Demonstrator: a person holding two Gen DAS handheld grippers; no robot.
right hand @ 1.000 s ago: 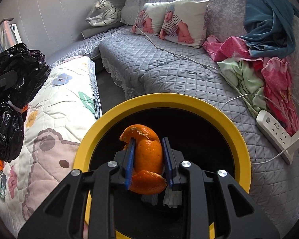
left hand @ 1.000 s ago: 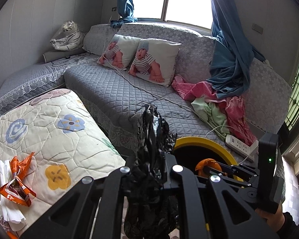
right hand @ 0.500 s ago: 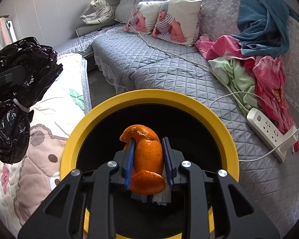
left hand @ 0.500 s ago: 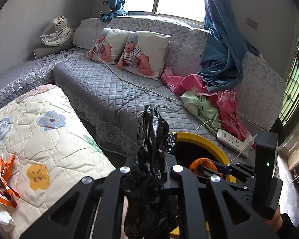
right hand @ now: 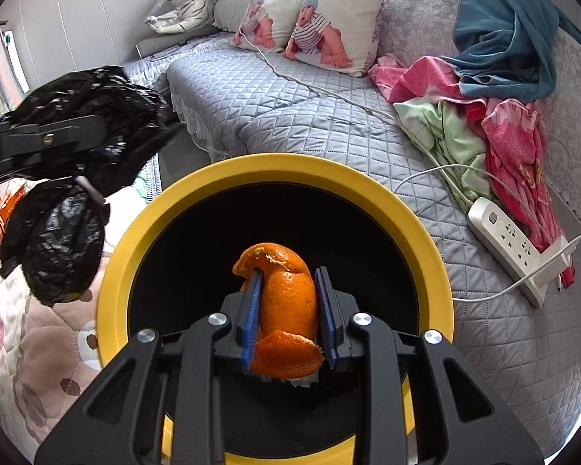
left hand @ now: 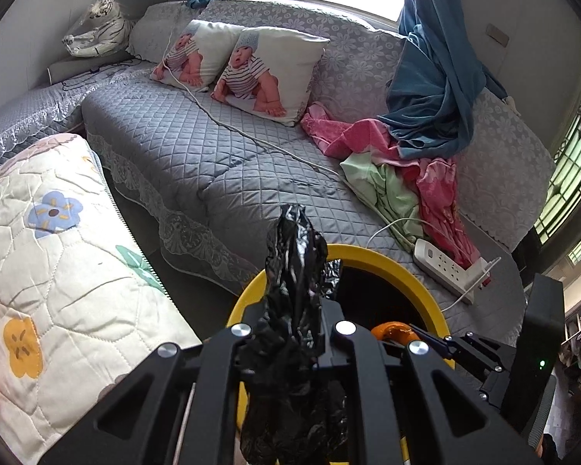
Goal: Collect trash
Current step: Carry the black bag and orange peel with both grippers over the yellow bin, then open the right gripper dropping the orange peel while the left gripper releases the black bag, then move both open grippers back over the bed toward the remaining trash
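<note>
Two loads at drop-off: right gripper (right hand: 288, 312) clamped on orange peel (right hand: 286, 302), lower centre, over yellow-rimmed bin (right hand: 143, 224). Left gripper (left hand: 290, 343) pinches knotted black trash bag (left hand: 296, 271) at rim. Next, probably: part right jaws, then bag.

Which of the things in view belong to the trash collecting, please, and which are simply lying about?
Part of the job: orange peel in the right gripper; black plastic bag in the left gripper; yellow-rimmed bin.

Lying about: baby pillows, power strip, pink clothes, toy tiger.
</note>
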